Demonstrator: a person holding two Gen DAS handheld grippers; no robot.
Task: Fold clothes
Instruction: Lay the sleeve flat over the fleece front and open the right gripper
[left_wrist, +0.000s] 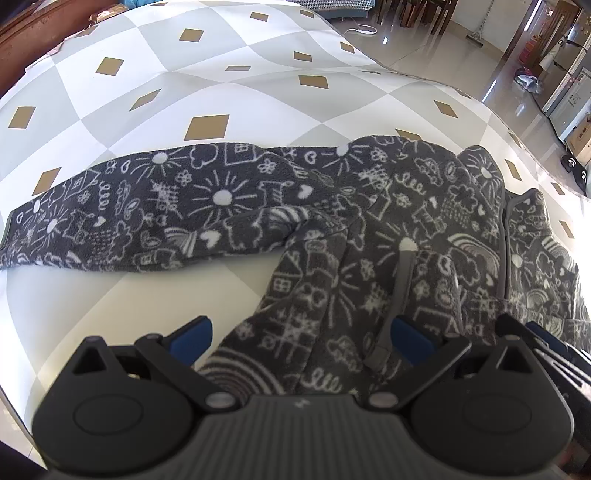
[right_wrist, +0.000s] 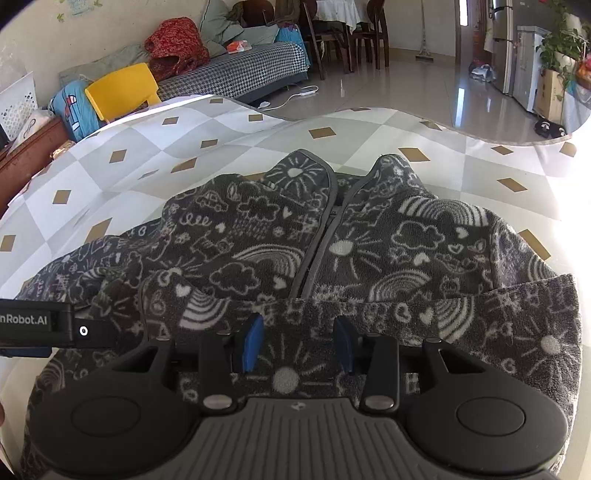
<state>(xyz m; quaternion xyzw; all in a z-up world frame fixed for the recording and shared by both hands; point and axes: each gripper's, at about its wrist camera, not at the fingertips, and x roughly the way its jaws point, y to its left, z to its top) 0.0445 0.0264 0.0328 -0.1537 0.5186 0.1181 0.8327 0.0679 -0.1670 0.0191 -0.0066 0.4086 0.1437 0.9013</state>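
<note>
A dark grey fleece jacket (left_wrist: 369, 229) with white doodle print lies on the checked tablecloth (left_wrist: 147, 74). In the left wrist view one sleeve (left_wrist: 147, 206) stretches out flat to the left. My left gripper (left_wrist: 301, 336) hangs open and wide over the jacket's near edge, with fabric and a grey zip pull (left_wrist: 399, 280) between its blue pads but not pinched. In the right wrist view the jacket (right_wrist: 258, 236) shows its zip front and collar, and the other sleeve (right_wrist: 443, 317) lies folded across the chest. My right gripper (right_wrist: 298, 343) stands open just above that sleeve.
The table's curved far edge (right_wrist: 480, 138) drops to a shiny tiled floor (right_wrist: 406, 85). Beyond the table stand a yellow chair (right_wrist: 122, 88), a houndstooth sofa (right_wrist: 240, 70) and dining chairs (right_wrist: 354, 33). A wooden edge (right_wrist: 26, 155) borders the table on the left.
</note>
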